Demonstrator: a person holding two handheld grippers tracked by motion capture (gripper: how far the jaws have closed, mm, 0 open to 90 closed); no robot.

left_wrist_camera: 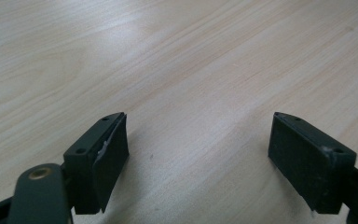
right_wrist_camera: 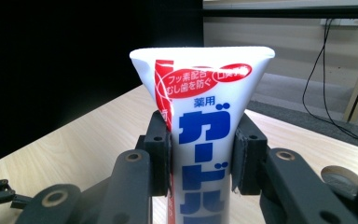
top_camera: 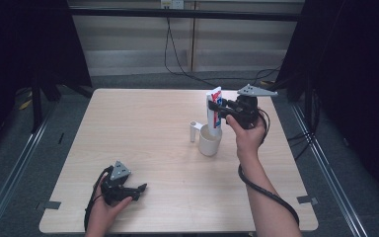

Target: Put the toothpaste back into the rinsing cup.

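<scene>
The right tool (top_camera: 223,109) squeezes the toothpaste tube (top_camera: 214,111), standing it in the white cup (top_camera: 210,140). Next, let go gently. The left tool (top_camera: 137,190) rests open.

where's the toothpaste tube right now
In the high view, right of centre: the tube stands upright in the white cup, clamped by the right gripper.

— That table (top_camera: 143,148) looks like pale wood-grain laminate, smooth with a soft sheen.
— And the toothpaste tube (right_wrist_camera: 200,116) is glossy plastic; the white mug (top_camera: 210,141) looks smooth, maybe ceramic. The right gripper (right_wrist_camera: 200,158) has matt black pads.
</scene>
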